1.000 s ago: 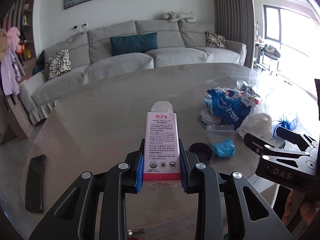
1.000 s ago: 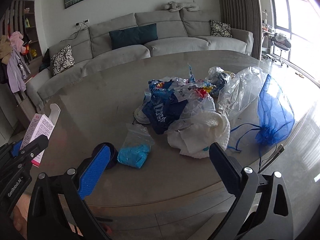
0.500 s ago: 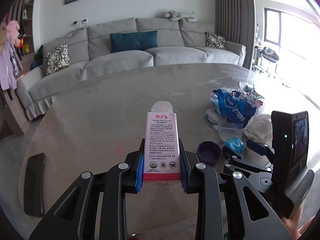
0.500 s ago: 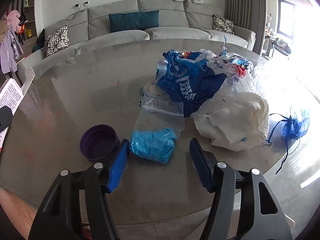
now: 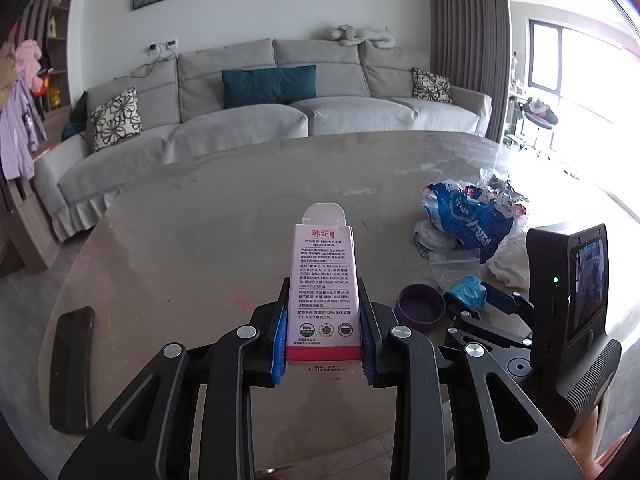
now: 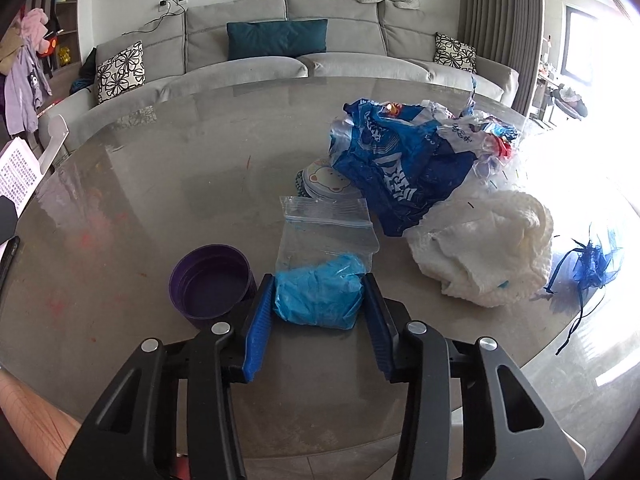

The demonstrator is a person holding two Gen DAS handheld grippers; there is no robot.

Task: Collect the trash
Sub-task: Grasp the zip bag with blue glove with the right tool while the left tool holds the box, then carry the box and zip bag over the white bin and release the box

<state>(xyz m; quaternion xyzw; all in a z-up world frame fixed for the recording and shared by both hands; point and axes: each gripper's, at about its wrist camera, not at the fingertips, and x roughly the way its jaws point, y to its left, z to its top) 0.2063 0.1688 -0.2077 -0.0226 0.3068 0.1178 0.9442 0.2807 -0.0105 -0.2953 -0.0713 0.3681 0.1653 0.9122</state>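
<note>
- While a grey sofa (image 6: 280, 60) fills the background, the round desk (image 5: 208, 224) carries the litter to be collected, most of it heaped toward the window side.
- Largest of the heap is a crumpled blue plastic bag (image 6: 400, 168), lying against a white bundle in clear film (image 6: 488, 252); a blue mesh pouch (image 6: 592, 264) sits just beyond, near the desk's edge.
- Nearer the front lies a clear zip bag (image 6: 326, 236), flat on the desk, its bulky end stuffed with a blue wad (image 6: 320, 296).
- Around that wad the right hand-held gripper (image 6: 318, 312) is closing, its blue pads flanking the wad and apparently touching its sides, probably because the stuffed end offers more to pinch than the flat film.
- Just left of it stands a purple cup (image 6: 212, 280), open side up and untouched.
- At the left, the left hand-held gripper (image 5: 323, 340) is narrowed onto a pink carton (image 5: 323, 292), held upright above the desk with its top flap open, seemingly kept out of the way.
- A dark phone (image 5: 72, 368) lies apart at the far left edge.
</note>
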